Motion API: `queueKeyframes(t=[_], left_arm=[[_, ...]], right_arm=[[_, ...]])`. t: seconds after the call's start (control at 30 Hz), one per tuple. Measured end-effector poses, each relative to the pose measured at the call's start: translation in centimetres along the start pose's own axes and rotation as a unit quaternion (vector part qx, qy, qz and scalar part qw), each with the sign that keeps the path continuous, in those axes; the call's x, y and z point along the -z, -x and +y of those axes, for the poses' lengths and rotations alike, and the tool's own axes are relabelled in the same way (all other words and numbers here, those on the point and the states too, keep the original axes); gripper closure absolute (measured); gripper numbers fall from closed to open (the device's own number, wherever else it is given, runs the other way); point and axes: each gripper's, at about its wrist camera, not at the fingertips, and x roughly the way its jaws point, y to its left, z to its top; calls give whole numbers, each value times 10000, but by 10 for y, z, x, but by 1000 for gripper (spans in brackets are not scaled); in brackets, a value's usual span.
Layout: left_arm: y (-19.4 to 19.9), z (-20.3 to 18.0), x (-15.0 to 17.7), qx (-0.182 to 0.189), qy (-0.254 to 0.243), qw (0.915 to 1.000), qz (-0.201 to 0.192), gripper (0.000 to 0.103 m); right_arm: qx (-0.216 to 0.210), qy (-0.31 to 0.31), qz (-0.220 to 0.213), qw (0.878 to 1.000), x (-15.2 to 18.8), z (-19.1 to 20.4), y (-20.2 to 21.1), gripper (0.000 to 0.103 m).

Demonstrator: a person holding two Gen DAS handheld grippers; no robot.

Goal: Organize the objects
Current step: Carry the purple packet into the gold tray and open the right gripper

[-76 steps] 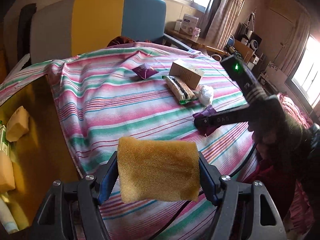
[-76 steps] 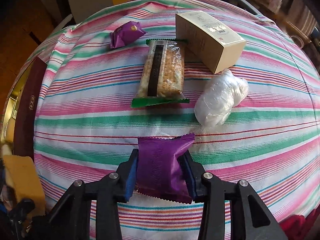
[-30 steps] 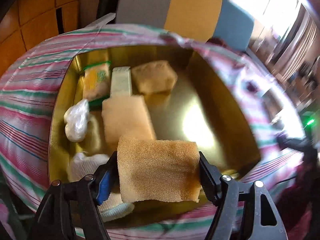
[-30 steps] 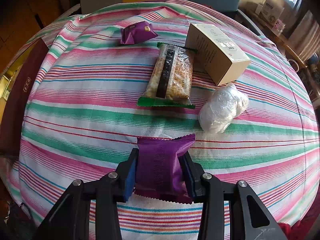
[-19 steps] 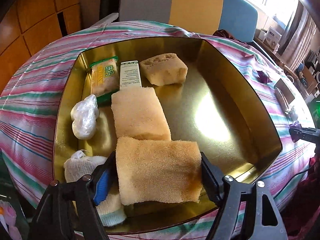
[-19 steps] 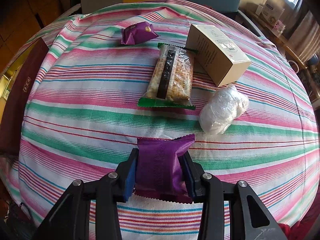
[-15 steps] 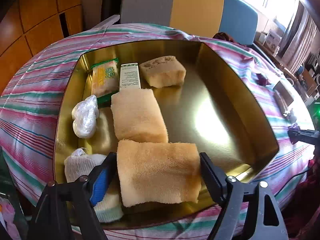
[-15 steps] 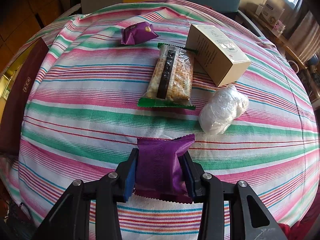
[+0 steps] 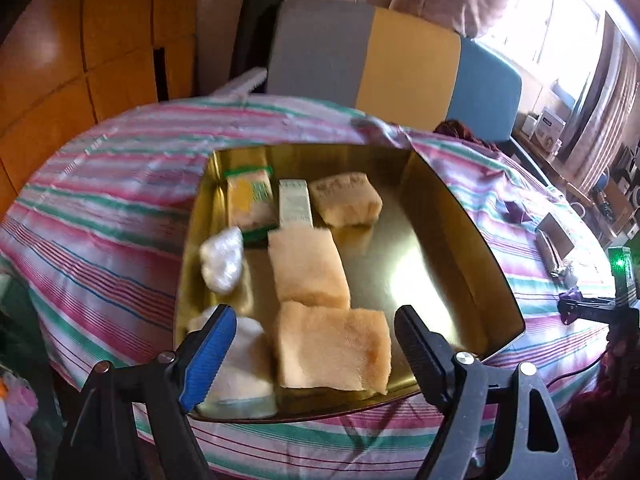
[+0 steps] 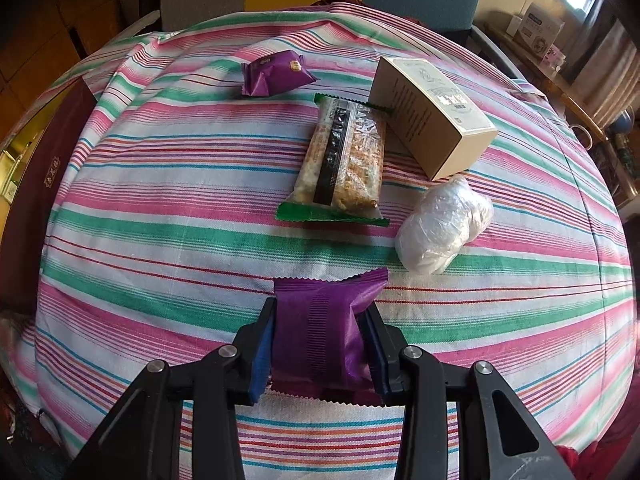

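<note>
A gold tin tray (image 9: 472, 240) lies on the striped tablecloth (image 9: 104, 216). At the tray's near end rests a tan sponge (image 9: 332, 352), and my left gripper (image 9: 312, 336) hangs open above it, its pads clear of the sponge on both sides. A second tan sponge (image 9: 306, 268), a third (image 9: 346, 200), two wrapped packets and white bundles also lie in the tray. In the right wrist view my right gripper (image 10: 322, 350) is shut on a purple snack packet (image 10: 320, 332) just above the cloth.
On the cloth ahead of the right gripper lie a cereal bar (image 10: 344, 160), a beige box (image 10: 432, 116), a white plastic-wrapped bundle (image 10: 444, 228) and a second purple packet (image 10: 276, 72). A chair with a grey, yellow and blue back (image 9: 384, 64) stands behind the table.
My left gripper carried the sponge over the tray, opened and let it drop at the near end, then rose a little. The right gripper kept still with its purple packet.
</note>
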Motion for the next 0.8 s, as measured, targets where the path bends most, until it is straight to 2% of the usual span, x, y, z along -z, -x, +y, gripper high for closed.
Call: queueKeyframes(t=[0.17,0.3,0.43,0.6,0.73,0.8], left_arm=[[14,5,-1,-148,77,9995,-260,20],[20,10,-1,-208,117,9991,-345,20],[21,13,1,-239,146,9990,-345,20],[21,19,3,-245,238,9989,-333,20],[21,24,6,-239,320,9987,-328,20],[21,28,6,-245,374,9984,-338,20]], right_arm=[[-40,-209,21,9998,-3,-2,4,63],[-351,-338,-311,9983,-10,14,26,63],[-1033,-94,-759,9917,-29,72,64,63],[-1832,593,-1260,9732,-68,185,105,62],[-2238,1257,-1260,9582,-80,278,114,62],[-2305,1433,-1129,9558,-83,302,101,62]])
